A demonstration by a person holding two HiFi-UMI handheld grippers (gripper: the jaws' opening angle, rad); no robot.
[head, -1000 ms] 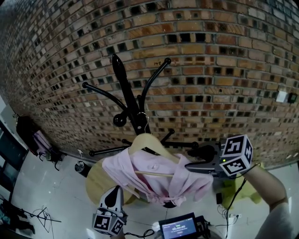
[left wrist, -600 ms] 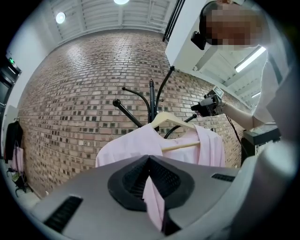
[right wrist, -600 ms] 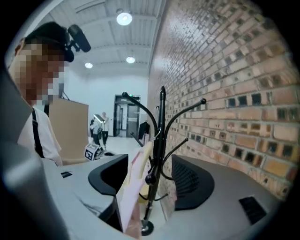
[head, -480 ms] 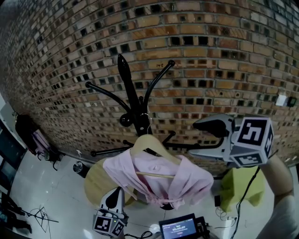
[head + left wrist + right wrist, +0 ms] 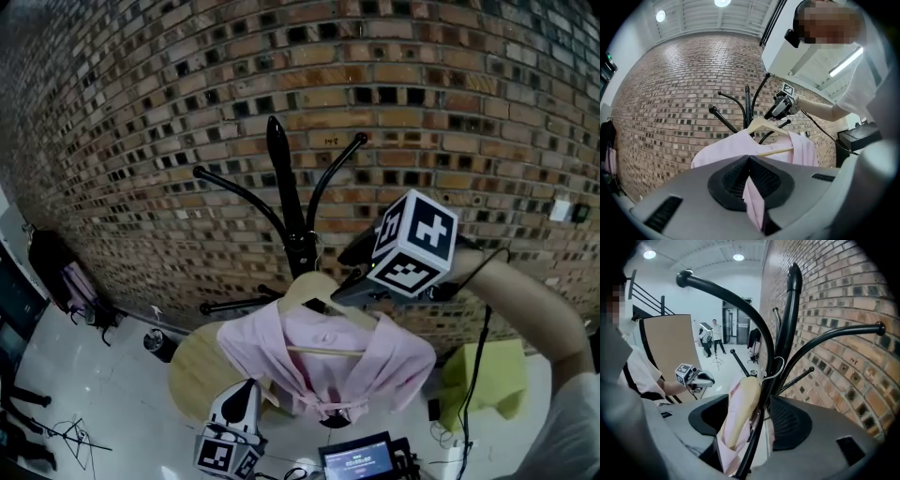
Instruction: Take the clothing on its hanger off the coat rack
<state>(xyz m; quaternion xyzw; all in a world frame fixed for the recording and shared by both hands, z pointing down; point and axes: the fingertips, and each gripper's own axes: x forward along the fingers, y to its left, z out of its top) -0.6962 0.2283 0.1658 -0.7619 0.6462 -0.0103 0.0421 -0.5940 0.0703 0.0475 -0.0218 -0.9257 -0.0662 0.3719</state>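
Observation:
A pink shirt [image 5: 323, 361] hangs on a wooden hanger [image 5: 314, 286], whose metal hook [image 5: 776, 369] sits on the black coat rack [image 5: 284, 178]. My right gripper [image 5: 349, 272] reaches down from the right to the hanger's top. It is open and its jaws have just been opening. In the right gripper view the hanger [image 5: 740, 408] and one black rack arm stand between the pads [image 5: 787, 420] without being pressed. Low at the front, my left gripper [image 5: 242, 394] is shut on the shirt's lower edge. Pink cloth [image 5: 754, 201] runs down between its jaws.
A brick wall [image 5: 141, 122] stands close behind the rack. A round wooden stool [image 5: 192, 370] is under the shirt, a small screen [image 5: 356, 459] at the bottom edge, a yellow-green cloth [image 5: 492, 375] on the floor at right. Rack arms [image 5: 722, 287] spread around my right gripper.
My right gripper has swung up and to the left, from beside the shirt's right shoulder to the hanger's top, with its jaws wider apart. The left gripper and the shirt have stayed put.

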